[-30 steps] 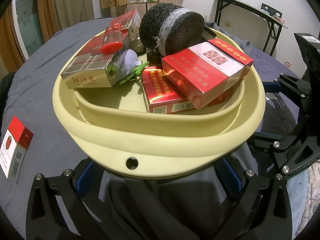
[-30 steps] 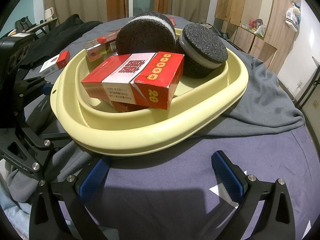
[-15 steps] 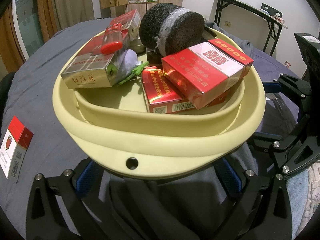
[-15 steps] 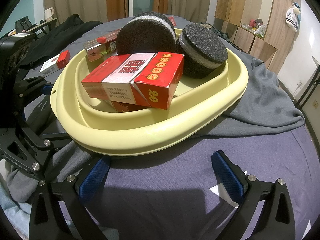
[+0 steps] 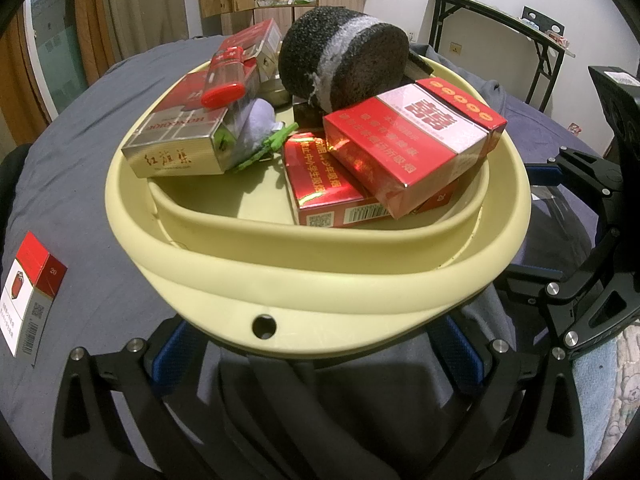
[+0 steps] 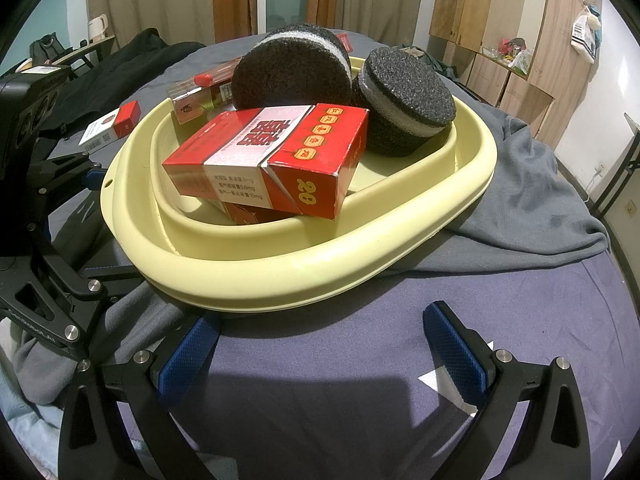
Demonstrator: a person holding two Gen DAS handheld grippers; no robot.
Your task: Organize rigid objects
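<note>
No shift since prev: both grippers, left (image 5: 312, 344) & right (image 6: 320, 344), fingers apart by basin (image 5: 320, 280).

Boxes (image 5: 412, 148) in basin (image 5: 320, 276)

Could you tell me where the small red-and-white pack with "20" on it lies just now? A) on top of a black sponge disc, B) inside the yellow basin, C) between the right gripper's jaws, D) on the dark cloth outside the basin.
D: the red-and-white pack lies flat on the dark cloth beside the yellow basin, apart from its rim; no gripper touches it.
</note>
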